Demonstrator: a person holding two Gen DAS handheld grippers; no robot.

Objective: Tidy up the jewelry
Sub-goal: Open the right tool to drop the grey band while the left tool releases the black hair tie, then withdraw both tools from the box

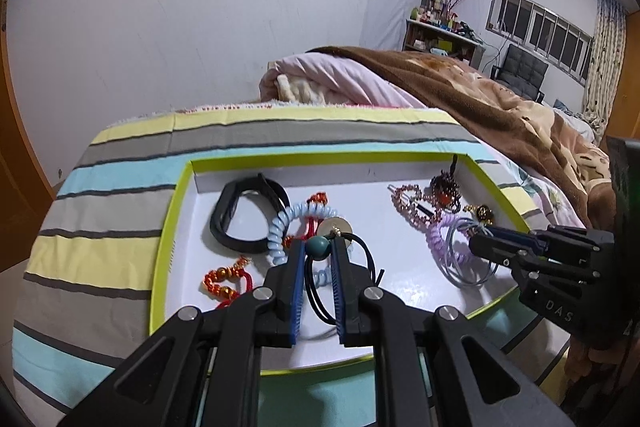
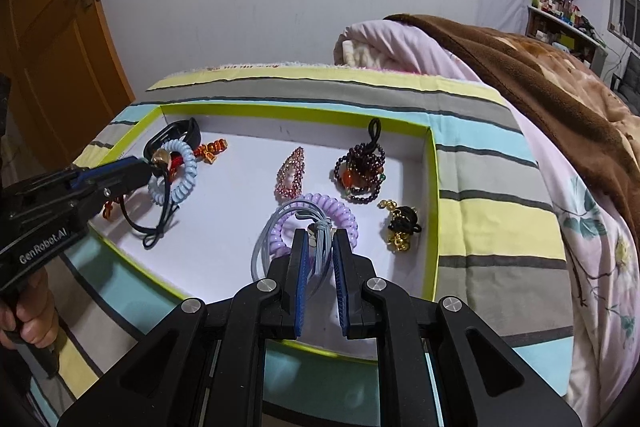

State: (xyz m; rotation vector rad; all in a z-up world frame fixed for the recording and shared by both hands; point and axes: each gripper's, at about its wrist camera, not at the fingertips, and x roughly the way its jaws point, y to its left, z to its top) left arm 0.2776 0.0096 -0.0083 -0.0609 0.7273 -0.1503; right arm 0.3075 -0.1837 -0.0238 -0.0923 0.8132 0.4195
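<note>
A white tray with a lime rim [image 1: 160, 247] lies on a striped bed cover and holds the jewelry. My left gripper [image 1: 318, 243] is shut on a black cord hair tie [image 1: 366, 255], its teal bead [image 1: 317, 250] squeezed between the pads over the tray's left half. The right wrist view shows my right gripper [image 2: 321, 233] shut on a grey elastic hair tie [image 2: 322, 255], whose loops hang over a purple spiral tie [image 2: 316, 205]. Each gripper shows in the other's view: the right gripper [image 1: 474, 245] at the right, the left gripper [image 2: 146, 167] at the left.
Also in the tray are a black wristband [image 1: 240, 215], a light blue spiral tie [image 1: 280, 231], a red and gold knot charm [image 1: 224, 279], a pink rhinestone clip [image 2: 292, 171], a dark bead bracelet [image 2: 360, 167] and a gold-black charm [image 2: 400, 227]. A brown blanket [image 2: 540, 75] is heaped at the right.
</note>
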